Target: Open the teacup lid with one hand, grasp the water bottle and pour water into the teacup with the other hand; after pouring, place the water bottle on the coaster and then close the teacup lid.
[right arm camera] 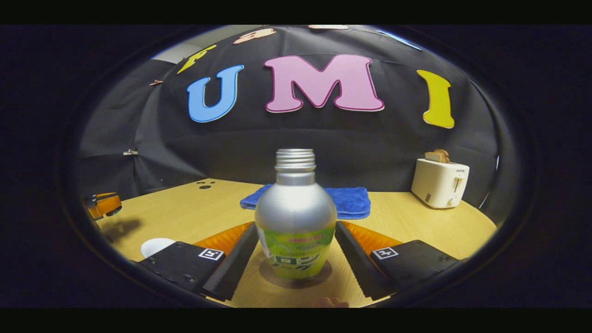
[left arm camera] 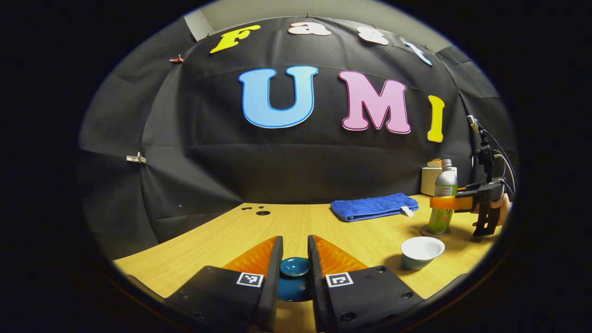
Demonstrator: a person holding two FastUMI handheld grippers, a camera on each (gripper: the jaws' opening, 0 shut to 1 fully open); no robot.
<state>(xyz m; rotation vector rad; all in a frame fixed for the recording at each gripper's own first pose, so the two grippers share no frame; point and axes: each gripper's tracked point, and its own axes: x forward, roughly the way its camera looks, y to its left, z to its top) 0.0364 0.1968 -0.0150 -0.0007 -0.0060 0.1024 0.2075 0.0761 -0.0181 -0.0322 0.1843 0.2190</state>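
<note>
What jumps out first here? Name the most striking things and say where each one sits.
In the right gripper view, the silver water bottle stands upright on the dark coaster, between the right tool's open fingers. In the left gripper view, the left tool holds the teal teacup lid above the wooden table. The open white teacup sits right of it, before the bottle.

Wooden table (left arm camera: pixel 296 226) before black cloth wall (left arm camera: pixel 222 152).

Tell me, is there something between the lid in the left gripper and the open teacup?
Nothing visible. The left gripper holds the teacup lid; bare table lies between it and the open teacup. The water bottle stands on its coaster, beyond the teacup.
</note>
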